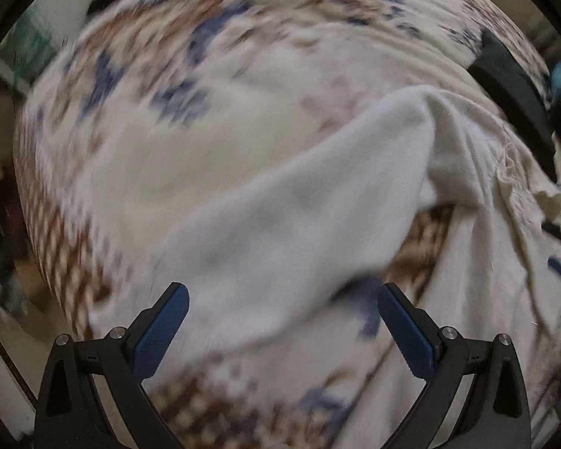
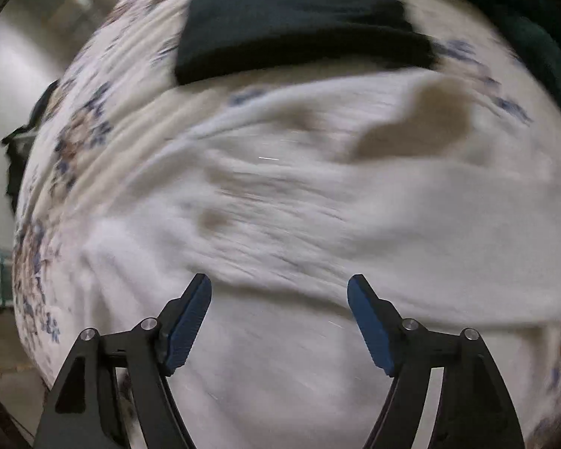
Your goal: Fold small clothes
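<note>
A patterned cloth (image 1: 104,86) printed in blue and brown on cream covers the round table and fills both wrist views, its surface streaked by motion blur. Across the middle of it lies a white garment (image 1: 280,232), rumpled and not laid flat: in the left wrist view one broad fold rises to a peak toward the far right, and beyond that a cream-coloured frayed hem (image 1: 512,172) trails toward the table's right edge. In the right wrist view the same white garment (image 2: 318,224) spreads from the near edge almost to the far side, creased in long ridges, with tan shadowed hollows in its upper right part. A black folded cloth (image 2: 295,18) lies at the far edge of the table, just beyond the white garment; whether the two touch cannot be told through the blur. The left view catches that black cloth (image 1: 512,78) as a dark band at the right rim. The left gripper (image 1: 282,299) hangs above the near part of the white fold, its blue-padded fingers (image 1: 161,333) spread wide with nothing between them. The right gripper (image 2: 279,288) hovers over the garment's near portion, its fingers (image 2: 370,325) likewise parted and holding nothing.
</note>
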Motion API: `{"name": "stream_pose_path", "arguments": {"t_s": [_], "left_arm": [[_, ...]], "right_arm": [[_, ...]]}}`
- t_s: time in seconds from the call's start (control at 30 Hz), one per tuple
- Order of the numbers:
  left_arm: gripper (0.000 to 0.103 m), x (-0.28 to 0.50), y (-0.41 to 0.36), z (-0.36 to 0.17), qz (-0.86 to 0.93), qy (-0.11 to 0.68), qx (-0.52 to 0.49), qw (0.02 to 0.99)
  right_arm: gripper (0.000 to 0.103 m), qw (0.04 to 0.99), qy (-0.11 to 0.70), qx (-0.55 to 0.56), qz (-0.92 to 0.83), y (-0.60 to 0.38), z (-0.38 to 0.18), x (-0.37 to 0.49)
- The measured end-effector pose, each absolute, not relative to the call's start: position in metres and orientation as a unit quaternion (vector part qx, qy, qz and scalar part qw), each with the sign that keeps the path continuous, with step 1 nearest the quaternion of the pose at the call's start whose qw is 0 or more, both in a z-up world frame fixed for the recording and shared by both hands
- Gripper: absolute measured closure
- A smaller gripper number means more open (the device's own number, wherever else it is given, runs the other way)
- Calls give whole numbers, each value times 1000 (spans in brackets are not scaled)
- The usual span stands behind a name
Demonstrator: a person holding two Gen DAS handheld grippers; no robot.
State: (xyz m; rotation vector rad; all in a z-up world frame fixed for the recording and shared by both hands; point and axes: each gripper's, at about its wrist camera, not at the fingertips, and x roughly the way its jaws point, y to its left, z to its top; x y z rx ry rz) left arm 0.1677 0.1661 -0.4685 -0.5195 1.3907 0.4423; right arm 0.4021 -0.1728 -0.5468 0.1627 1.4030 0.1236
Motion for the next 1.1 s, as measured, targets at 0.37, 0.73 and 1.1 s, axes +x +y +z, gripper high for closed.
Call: {"name": "stream_pose_path", "arguments": {"t_s": [0.37, 0.73, 1.1], "left_arm": [[5, 49, 228, -543, 271, 481, -629, 547], [95, 34, 275, -487, 370, 361, -594, 616], [95, 69, 309, -477, 371, 338, -513, 696]], "right_arm": [[24, 715, 688, 112, -56, -271, -561, 348], [24, 720, 687, 89, -35, -264, -564, 331], [24, 730, 680, 48, -44, -263, -556, 345]]}}
